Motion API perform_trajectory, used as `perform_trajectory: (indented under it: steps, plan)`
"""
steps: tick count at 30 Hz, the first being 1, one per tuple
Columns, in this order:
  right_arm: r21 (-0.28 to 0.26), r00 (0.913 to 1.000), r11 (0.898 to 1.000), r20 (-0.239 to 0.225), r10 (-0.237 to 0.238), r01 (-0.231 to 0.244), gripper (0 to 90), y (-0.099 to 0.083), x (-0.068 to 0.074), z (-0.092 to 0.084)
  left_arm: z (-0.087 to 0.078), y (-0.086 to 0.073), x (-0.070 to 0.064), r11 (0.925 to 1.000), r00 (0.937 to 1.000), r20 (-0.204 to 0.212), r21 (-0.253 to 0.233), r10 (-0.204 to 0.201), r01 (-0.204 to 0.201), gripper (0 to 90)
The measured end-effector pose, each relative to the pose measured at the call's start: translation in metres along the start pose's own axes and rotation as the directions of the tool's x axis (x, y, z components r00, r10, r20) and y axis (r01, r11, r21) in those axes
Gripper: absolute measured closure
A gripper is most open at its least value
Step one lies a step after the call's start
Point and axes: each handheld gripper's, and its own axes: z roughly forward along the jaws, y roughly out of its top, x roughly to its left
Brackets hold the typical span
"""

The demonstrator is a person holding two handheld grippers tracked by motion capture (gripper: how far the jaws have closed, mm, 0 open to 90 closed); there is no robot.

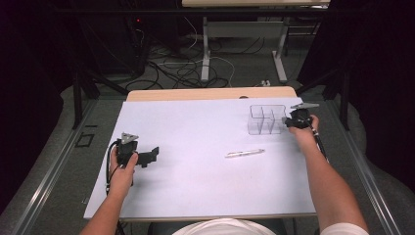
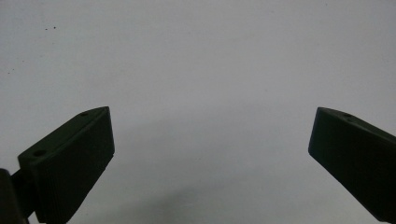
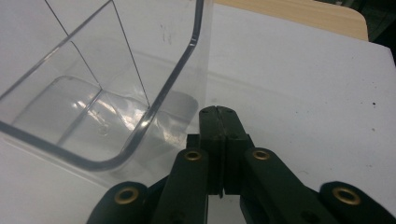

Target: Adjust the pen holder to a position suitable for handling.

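1. Table (image 1: 195, 127), white top: everything sits on it, and your forearms come in from the near edge.
2. Clear box (image 1: 266, 119), divided into compartments, stands at the far right. In the right gripper view its corner wall (image 3: 154, 112) lies just left of your closed jaws; whether they touch it I cannot tell.
3. Right gripper (image 1: 286, 123): jaws fully shut, pressed flat together, nothing between them (image 3: 219, 112).
4. Left gripper (image 1: 154, 152): jaws wide apart over bare white surface, empty (image 2: 210, 140); it rests at the left, well apart from the rest.
5. Pen (image 1: 244, 153): lies between your hands, long axis running left-right, slightly tilted. Your right hand is nearer; from those jaws it lies toward you and leftward.
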Motion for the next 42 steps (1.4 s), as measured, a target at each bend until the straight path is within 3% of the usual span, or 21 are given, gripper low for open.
perform_trajectory:
  steps: [6,17,23,28,39,42]
  plan:
    - [-0.014,0.9988,1.000,-0.040,-0.028,0.027,90.0,0.002,0.009,0.001,0.000,0.000,-0.001,1.0000,1.0000,0.003,0.007,-0.003,0.003,0.2]
    - [-0.043,0.9932,0.998,-0.107,-0.046,0.041,90.0,0.005,0.046,0.008,0.002,-0.001,-0.002,0.9999,1.0000,0.005,0.010,0.003,-0.003,0.2]
    - [-0.049,0.9929,0.998,-0.113,-0.037,0.031,90.0,0.006,0.065,0.011,0.002,-0.001,-0.002,1.0000,1.0000,0.004,0.008,-0.001,0.001,0.2]
    - [-0.046,0.9928,0.998,-0.107,-0.054,0.050,90.0,0.009,0.079,0.013,0.002,-0.001,-0.002,1.0000,1.0000,0.006,0.010,0.000,0.000,0.2]
    - [-0.062,0.9850,0.996,-0.155,-0.076,0.067,90.0,0.019,0.115,0.017,0.003,-0.001,-0.003,0.9998,0.9999,0.011,0.019,-0.001,0.000,0.2]
    - [-0.060,0.9831,0.997,-0.170,-0.068,0.058,90.0,0.021,0.132,0.020,0.004,-0.001,-0.003,0.9998,0.9999,0.015,0.020,0.002,-0.003,0.2]
